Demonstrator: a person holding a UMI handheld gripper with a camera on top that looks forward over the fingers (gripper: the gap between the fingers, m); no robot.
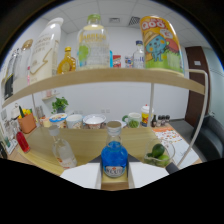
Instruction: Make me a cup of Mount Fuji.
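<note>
A round blue syrup bottle [114,157] with a pale label and a narrow neck stands upright right at my fingers. My gripper [114,172] has a pale finger [87,174] on its left and another [144,174] on its right, both meeting the bottle's sides, so it is shut on the bottle. Beneath the bottle a strip of wooden table [114,185] shows. The lower part of the fingers is hidden in darkness.
A clear bottle [63,150] stands to the left and a glass bowl of limes [159,153] to the right. Beyond are paper cups [93,120], a red bottle [22,142] and a small plant [60,104]. A wooden shelf [107,76] overhead carries several large bottles and a yellow carton [160,44].
</note>
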